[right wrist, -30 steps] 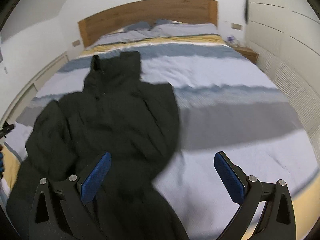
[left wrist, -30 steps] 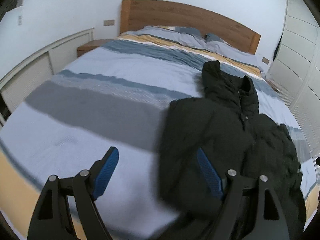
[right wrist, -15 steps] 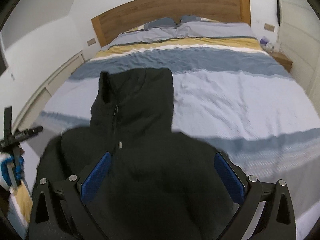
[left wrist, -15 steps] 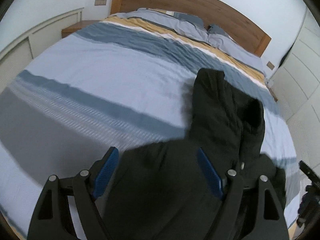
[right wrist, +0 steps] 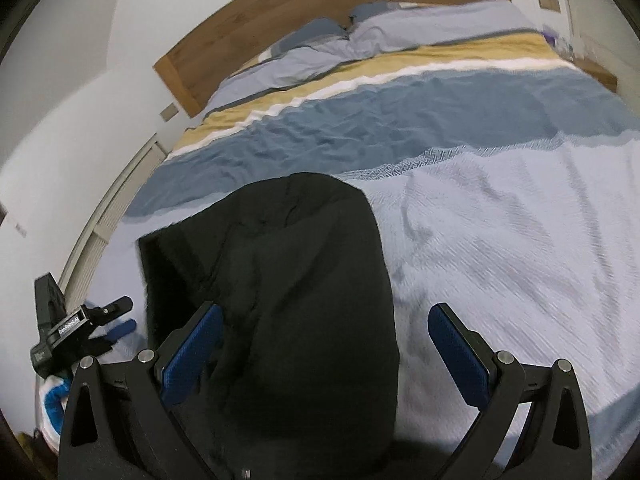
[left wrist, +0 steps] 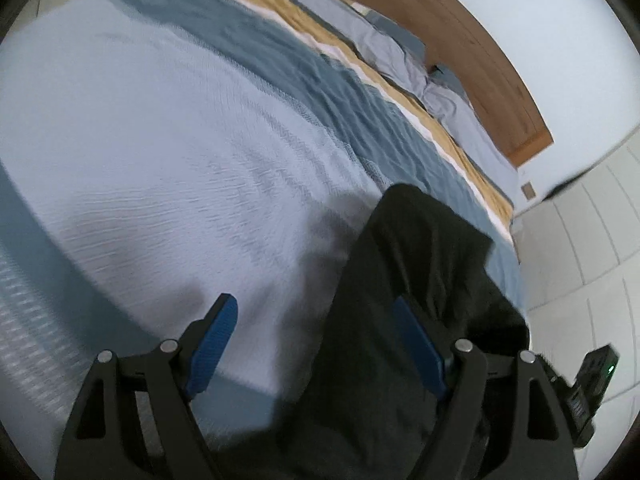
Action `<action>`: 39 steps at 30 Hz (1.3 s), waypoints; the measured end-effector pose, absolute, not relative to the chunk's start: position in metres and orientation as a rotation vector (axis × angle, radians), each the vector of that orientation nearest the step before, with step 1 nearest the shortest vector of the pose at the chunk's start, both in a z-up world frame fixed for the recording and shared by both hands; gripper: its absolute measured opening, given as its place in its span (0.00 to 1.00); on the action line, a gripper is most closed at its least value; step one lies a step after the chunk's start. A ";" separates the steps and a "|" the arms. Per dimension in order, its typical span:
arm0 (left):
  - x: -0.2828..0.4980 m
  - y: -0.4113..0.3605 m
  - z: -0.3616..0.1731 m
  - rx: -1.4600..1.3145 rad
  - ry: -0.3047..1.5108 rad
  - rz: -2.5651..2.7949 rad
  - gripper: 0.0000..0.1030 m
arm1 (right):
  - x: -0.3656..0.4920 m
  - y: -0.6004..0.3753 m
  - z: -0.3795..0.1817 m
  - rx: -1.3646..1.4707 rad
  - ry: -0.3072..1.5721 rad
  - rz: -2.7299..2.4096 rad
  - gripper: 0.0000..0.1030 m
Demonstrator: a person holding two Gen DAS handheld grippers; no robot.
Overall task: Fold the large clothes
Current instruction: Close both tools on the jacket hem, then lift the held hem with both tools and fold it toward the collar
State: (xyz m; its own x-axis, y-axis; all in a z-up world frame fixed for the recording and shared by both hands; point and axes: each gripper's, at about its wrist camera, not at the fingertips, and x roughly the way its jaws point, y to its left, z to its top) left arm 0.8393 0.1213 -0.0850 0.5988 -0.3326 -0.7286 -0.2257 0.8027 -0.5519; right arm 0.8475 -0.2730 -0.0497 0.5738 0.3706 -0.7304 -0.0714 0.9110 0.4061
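- Black jacket (right wrist: 304,300) lies on the striped bed cover (left wrist: 168,152), hood end toward the pillows (right wrist: 320,52) and wooden headboard (right wrist: 280,12).
- Vs a sec ago: both cams are much closer in. The whole jacket w/ sleeves showed before; now only the hood and upper part fill the lower frames.
- Left gripper (left wrist: 316,344): jaws wide apart, same gap as before, nothing pinched. Its right-hand blue pad (left wrist: 420,352) is over the jacket's edge, the other pad over bare cover. A sec ago it was mostly over bare cover at the bed foot.
- Right gripper (right wrist: 326,352): jaws spread, no cloth between the pads; hood sits in the gap below. Earlier the jacket was off to its left.
- Left-wrist view looks rolled; headboard now slants across the top right.
- Other gripper shows at each frame's edge, closer than before.
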 end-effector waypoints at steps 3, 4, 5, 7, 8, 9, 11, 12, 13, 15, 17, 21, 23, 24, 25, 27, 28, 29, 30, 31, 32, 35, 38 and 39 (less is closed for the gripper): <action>0.857 0.110 -0.094 -0.683 0.946 -0.107 0.78 | 0.867 -0.272 -0.062 0.371 0.939 0.262 0.98; 0.861 0.104 -0.096 -0.679 0.948 -0.122 0.78 | 0.873 -0.271 -0.066 0.375 0.942 0.263 0.97; 0.867 0.097 -0.098 -0.665 0.956 -0.136 0.78 | 0.878 -0.270 -0.070 0.378 0.946 0.266 0.95; 0.875 0.084 -0.104 -0.648 0.979 -0.151 0.78 | 0.885 -0.269 -0.075 0.380 0.951 0.260 0.88; 0.878 0.080 -0.107 -0.644 0.990 -0.151 0.78 | 0.889 -0.268 -0.079 0.386 0.957 0.260 0.81; 0.880 0.076 -0.109 -0.640 1.001 -0.151 0.78 | 0.893 -0.267 -0.081 0.389 0.962 0.259 0.75; 0.887 0.065 -0.116 -0.606 1.045 -0.139 0.77 | 0.900 -0.262 -0.085 0.379 0.972 0.256 0.67; 0.889 0.059 -0.117 -0.572 1.064 -0.138 0.74 | 0.902 -0.261 -0.087 0.368 0.975 0.255 0.58; 0.891 0.049 -0.118 -0.509 1.082 -0.139 0.55 | 0.904 -0.258 -0.088 0.350 0.981 0.248 0.52; 0.893 0.030 -0.117 -0.400 1.121 -0.154 0.26 | 0.906 -0.251 -0.087 0.297 0.991 0.254 0.25; 0.887 0.023 -0.109 -0.363 1.103 -0.175 0.12 | 0.901 -0.246 -0.082 0.244 0.979 0.266 0.18; 0.864 0.024 -0.084 -0.348 1.039 -0.218 0.08 | 0.877 -0.248 -0.057 0.181 0.915 0.297 0.13; 0.843 0.030 -0.070 -0.370 1.000 -0.254 0.08 | 0.857 -0.251 -0.040 0.161 0.874 0.327 0.13; 0.832 0.031 -0.062 -0.382 0.983 -0.271 0.08 | 0.844 -0.253 -0.031 0.151 0.853 0.342 0.13; 0.815 0.034 -0.053 -0.376 0.963 -0.285 0.08 | 0.834 -0.254 -0.024 0.143 0.837 0.351 0.13; 0.786 0.036 -0.040 -0.357 0.941 -0.305 0.08 | 0.803 -0.260 -0.008 0.135 0.797 0.379 0.13; 0.764 0.039 -0.032 -0.343 0.925 -0.318 0.08 | 0.789 -0.260 -0.002 0.134 0.783 0.389 0.13; 0.751 0.043 -0.026 -0.332 0.911 -0.326 0.07 | 0.772 -0.261 0.004 0.138 0.768 0.406 0.13; 0.735 0.048 -0.021 -0.339 0.899 -0.334 0.07 | 0.757 -0.262 0.009 0.138 0.755 0.418 0.13; 0.719 0.054 -0.017 -0.359 0.894 -0.340 0.07 | 0.741 -0.263 0.014 0.136 0.739 0.428 0.13; 0.703 0.060 -0.015 -0.372 0.891 -0.345 0.07 | 0.721 -0.264 0.020 0.142 0.721 0.441 0.13; 0.660 0.074 -0.016 -0.376 0.894 -0.334 0.07 | 0.679 -0.265 0.023 0.173 0.707 0.465 0.13; 0.628 0.085 -0.033 -0.392 0.960 -0.306 0.07 | 0.638 -0.264 0.008 0.166 0.745 0.468 0.13; 0.619 0.087 -0.040 -0.379 0.988 -0.288 0.07 | 0.629 -0.264 0.002 0.170 0.763 0.464 0.13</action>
State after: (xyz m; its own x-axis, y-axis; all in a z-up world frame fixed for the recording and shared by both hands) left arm 0.6190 0.0870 -0.0400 0.5219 -0.4026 -0.7520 0.0644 0.8977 -0.4359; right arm 0.6294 -0.2640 0.0015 0.6281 0.4636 -0.6250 -0.3425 0.8859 0.3129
